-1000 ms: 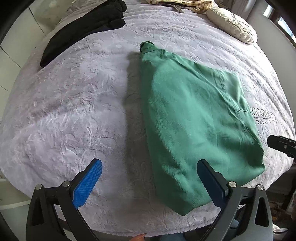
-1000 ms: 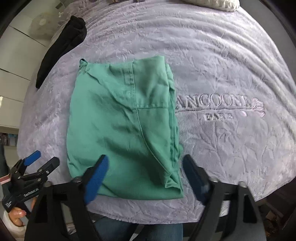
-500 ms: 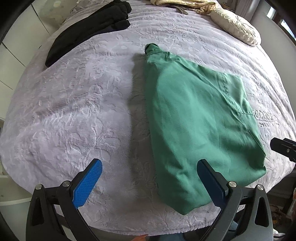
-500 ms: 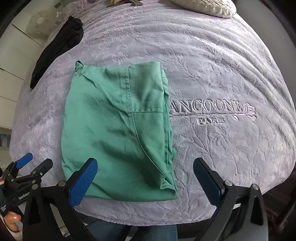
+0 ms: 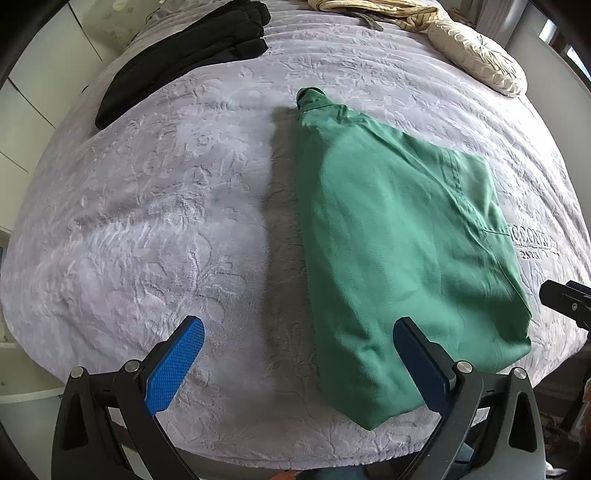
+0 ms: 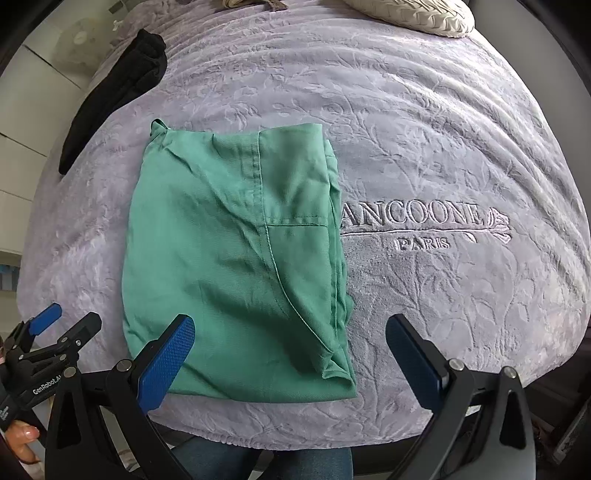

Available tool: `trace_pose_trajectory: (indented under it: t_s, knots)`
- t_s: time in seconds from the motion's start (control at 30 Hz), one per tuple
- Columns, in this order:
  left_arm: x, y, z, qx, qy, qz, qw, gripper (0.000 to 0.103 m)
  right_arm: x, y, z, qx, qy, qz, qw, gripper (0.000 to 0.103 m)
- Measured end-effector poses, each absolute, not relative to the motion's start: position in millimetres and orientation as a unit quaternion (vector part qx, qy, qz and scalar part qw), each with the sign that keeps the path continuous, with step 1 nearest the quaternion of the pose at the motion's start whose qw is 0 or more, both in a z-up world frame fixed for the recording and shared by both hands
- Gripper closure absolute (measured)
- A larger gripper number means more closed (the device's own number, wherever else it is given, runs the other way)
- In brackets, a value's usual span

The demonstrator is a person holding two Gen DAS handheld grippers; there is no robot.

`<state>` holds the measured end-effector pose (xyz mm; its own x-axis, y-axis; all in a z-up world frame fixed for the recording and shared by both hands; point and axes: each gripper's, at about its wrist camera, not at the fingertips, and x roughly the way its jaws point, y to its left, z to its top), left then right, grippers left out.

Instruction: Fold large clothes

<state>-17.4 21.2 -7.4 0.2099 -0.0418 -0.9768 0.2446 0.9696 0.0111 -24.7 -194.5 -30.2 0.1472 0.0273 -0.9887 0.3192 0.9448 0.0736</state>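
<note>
A green garment (image 5: 399, 236) lies folded into a rough rectangle on the lilac bedspread (image 5: 155, 206); it also shows in the right wrist view (image 6: 236, 258), with a seam and pocket line on top. My left gripper (image 5: 299, 354) is open and empty, held above the bed's near edge beside the garment's left side. My right gripper (image 6: 290, 350) is open and empty, above the garment's near right corner. The left gripper also appears at the lower left of the right wrist view (image 6: 48, 332).
Black clothing (image 5: 184, 55) lies at the far left of the bed, also in the right wrist view (image 6: 114, 92). A cream pillow (image 5: 476, 55) and striped fabric (image 5: 376, 9) lie at the far side. The bedspread carries embroidered lettering (image 6: 413, 225) right of the garment.
Both grippers have pulled back and up from the folded garment. The right gripper's jaws opened wider. The garment has stayed in place.
</note>
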Motion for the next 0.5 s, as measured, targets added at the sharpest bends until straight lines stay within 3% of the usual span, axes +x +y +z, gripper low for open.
trace_pose_trajectory:
  t_s: [0.5]
  knots:
    - [-18.1, 19.9, -8.5, 0.082, 0.624, -0.087, 0.772, 0.0, -24.6, -191.9, -29.8, 0.13, 0.647, -0.1, 0.745, 0.0]
